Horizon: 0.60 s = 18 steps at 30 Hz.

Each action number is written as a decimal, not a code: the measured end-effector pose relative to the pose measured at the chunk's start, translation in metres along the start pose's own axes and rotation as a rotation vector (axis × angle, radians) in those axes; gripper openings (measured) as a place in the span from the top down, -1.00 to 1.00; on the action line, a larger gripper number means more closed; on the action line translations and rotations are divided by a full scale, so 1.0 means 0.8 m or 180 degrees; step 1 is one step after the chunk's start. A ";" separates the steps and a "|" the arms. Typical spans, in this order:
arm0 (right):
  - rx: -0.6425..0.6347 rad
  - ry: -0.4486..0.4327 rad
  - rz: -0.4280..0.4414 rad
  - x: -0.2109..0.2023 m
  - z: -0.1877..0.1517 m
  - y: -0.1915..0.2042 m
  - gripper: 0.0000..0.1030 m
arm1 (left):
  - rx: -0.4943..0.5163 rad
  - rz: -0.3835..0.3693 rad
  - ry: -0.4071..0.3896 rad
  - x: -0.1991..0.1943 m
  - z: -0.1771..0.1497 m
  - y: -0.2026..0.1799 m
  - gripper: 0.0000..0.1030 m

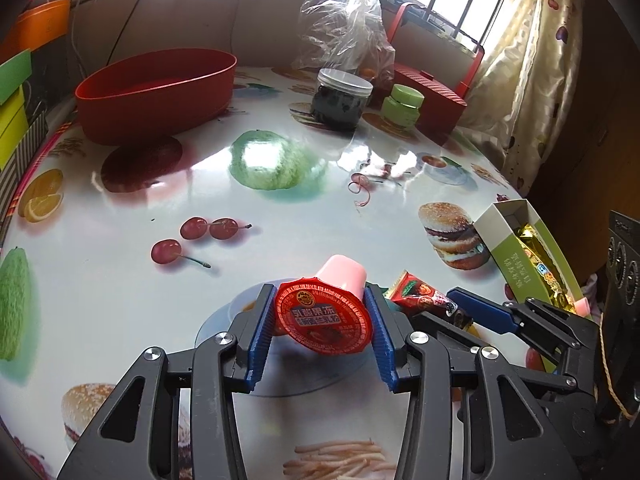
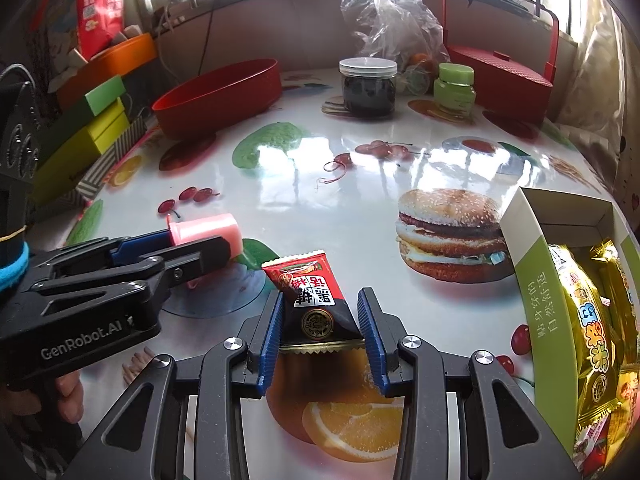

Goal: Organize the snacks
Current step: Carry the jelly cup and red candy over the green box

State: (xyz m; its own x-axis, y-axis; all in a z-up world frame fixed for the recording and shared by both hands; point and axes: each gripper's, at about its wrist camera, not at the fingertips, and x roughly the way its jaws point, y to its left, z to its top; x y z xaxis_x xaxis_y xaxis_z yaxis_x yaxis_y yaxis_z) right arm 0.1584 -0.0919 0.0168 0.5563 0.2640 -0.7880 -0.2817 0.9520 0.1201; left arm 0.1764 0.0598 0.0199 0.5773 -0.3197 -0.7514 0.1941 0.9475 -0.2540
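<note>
Blue pads of the left tool (image 1: pixel 322 316) pinch a jelly cup (image 1: pixel 326 312), lifted for sorting. Right tool (image 2: pixel 320 320) pinches a red sachet (image 2: pixel 310 300) above the bench (image 2: pixel 360 200), perhaps bound for the red tub (image 2: pixel 218 96).

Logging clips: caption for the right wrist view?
Right gripper holds a red-black snack packet above the food-print table.

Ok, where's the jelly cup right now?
The jelly cup is clamped in the left gripper above the table, just left of the right gripper.
</note>
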 end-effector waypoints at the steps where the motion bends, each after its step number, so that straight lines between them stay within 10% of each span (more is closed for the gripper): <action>1: 0.0009 -0.0002 -0.0007 -0.001 -0.001 0.000 0.29 | -0.0002 0.0015 -0.0011 -0.002 0.000 -0.001 0.12; 18: -0.0005 -0.0085 0.0028 -0.023 -0.009 0.006 0.31 | -0.0045 0.0094 -0.0144 -0.037 -0.009 -0.004 0.12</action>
State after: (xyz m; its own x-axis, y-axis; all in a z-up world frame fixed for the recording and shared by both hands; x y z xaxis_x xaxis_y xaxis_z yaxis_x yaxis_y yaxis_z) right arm 0.1416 -0.0935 0.0274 0.5744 0.2763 -0.7705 -0.2877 0.9494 0.1259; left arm 0.1530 0.0662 0.0383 0.6178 -0.2910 -0.7305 0.1655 0.9563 -0.2410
